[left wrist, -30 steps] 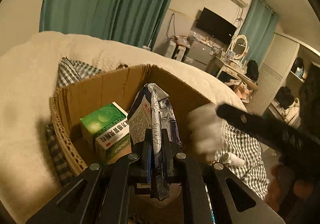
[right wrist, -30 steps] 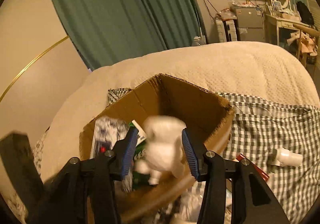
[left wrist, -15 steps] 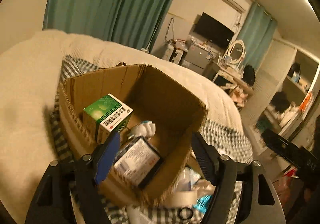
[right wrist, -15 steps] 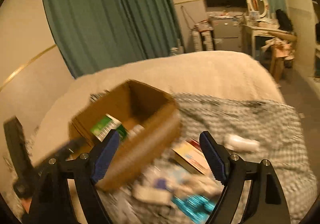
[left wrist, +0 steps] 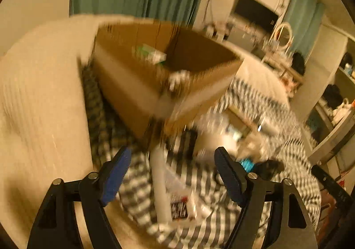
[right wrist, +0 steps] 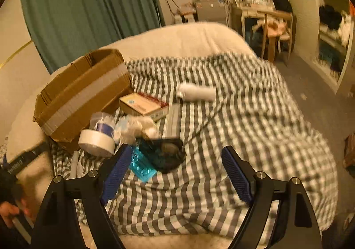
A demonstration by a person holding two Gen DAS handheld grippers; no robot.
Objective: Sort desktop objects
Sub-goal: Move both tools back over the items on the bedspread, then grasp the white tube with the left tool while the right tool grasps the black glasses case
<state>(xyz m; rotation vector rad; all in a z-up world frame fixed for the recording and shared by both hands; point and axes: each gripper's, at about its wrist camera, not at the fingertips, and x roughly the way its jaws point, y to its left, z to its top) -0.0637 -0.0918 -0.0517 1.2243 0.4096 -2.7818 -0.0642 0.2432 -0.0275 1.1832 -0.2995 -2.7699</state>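
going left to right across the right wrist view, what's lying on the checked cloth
cardboard box → roll of white tape → flat yellow and red box → white bottle lying on its side. The clutter in between overlaps too much to place.

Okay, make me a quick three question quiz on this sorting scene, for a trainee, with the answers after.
1. True or false: the right gripper is shut on the white bottle.
2. Which lies nearest the cardboard box? A) roll of tape B) white bottle C) blue packet
3. Fill in: the loose items lie on a ____ checked cloth.

Key: 1 false, both grippers are open and empty. 2 A. 3 grey and white.
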